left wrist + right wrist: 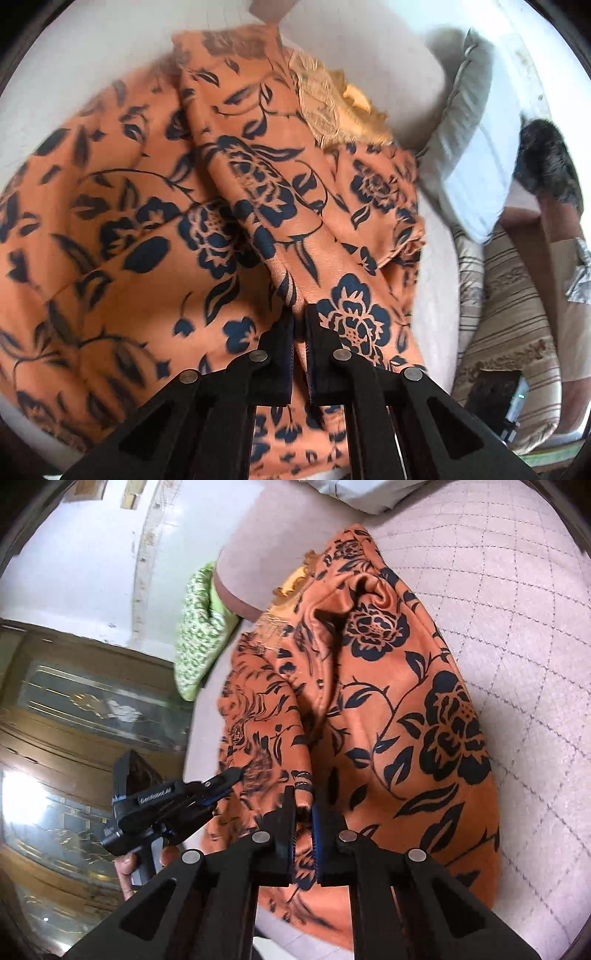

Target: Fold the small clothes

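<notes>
An orange garment with a dark blue floral print [236, 206] lies rumpled on a pale quilted bed [369, 55]. It has a lace neckline patch [321, 103]. My left gripper [300, 317] is shut on a fold of the garment near its lower edge. In the right wrist view the same garment [388, 709] drapes over the quilted bed [517, 627]. My right gripper [303, 801] is shut on an edge of the garment. The left gripper [234, 773] shows there too, to the left, pinching the cloth, held by a hand.
A grey-white pillow [465, 147] and a dark furry item [546, 162] lie to the right in the left wrist view, with a striped cushion [509, 314] below. In the right wrist view a green patterned cloth [199, 635] sits at the bed's edge, beside a wooden cabinet [74, 701].
</notes>
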